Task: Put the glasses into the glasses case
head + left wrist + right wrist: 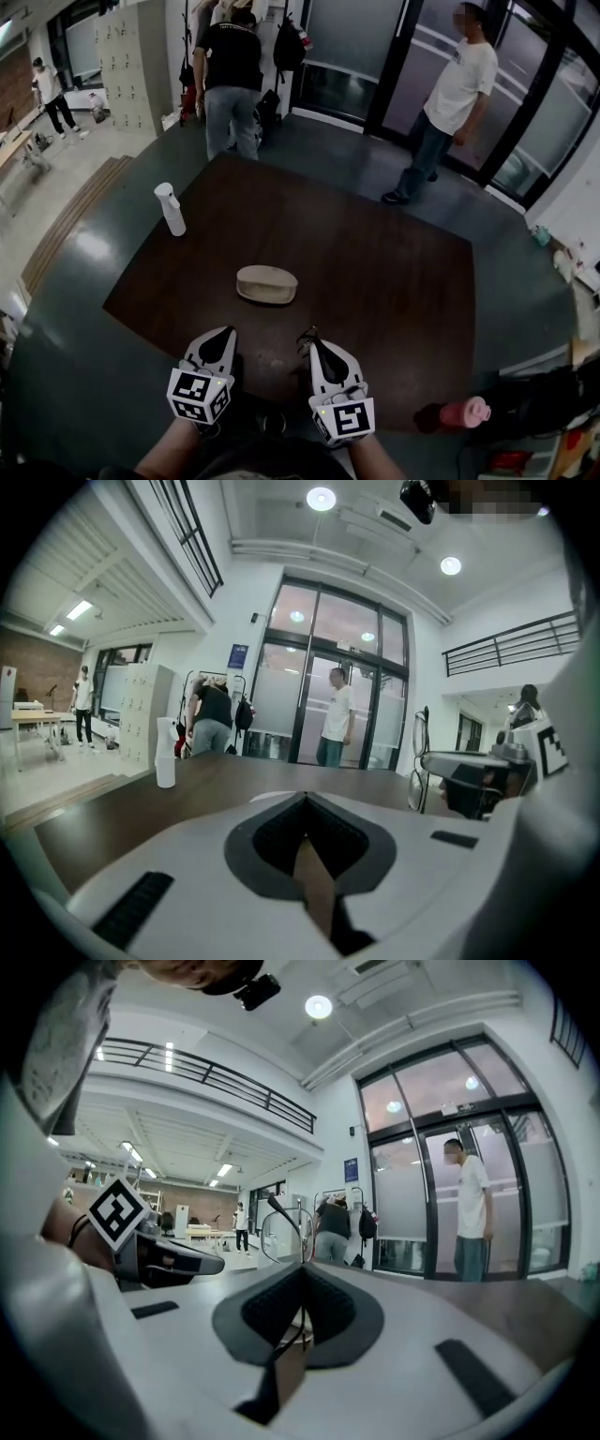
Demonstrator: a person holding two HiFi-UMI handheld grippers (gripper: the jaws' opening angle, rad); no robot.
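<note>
Glasses (pixel 284 1232) stand pinched upright in the right gripper's (pixel 310 343) fingers; the left gripper (pixel 225 337) is clenched, empty. The glasses case (pixel 267 283) (apparently closed) lies at eleven o'clock on the desk (pixel 384 272), long axis crosswise.

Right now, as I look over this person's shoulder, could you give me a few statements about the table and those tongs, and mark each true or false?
1. The right tongs are closed on the glasses. True.
2. The left tongs hold the spray bottle. False: the left tongs are closed on nothing, and the bottle stands upright near the far left edge of the table.
3. The glasses case lies on the table, beyond both tongs and touched by neither. True.
4. The glasses already lie in the case. False: they are in the right tongs, short of the case.
</note>
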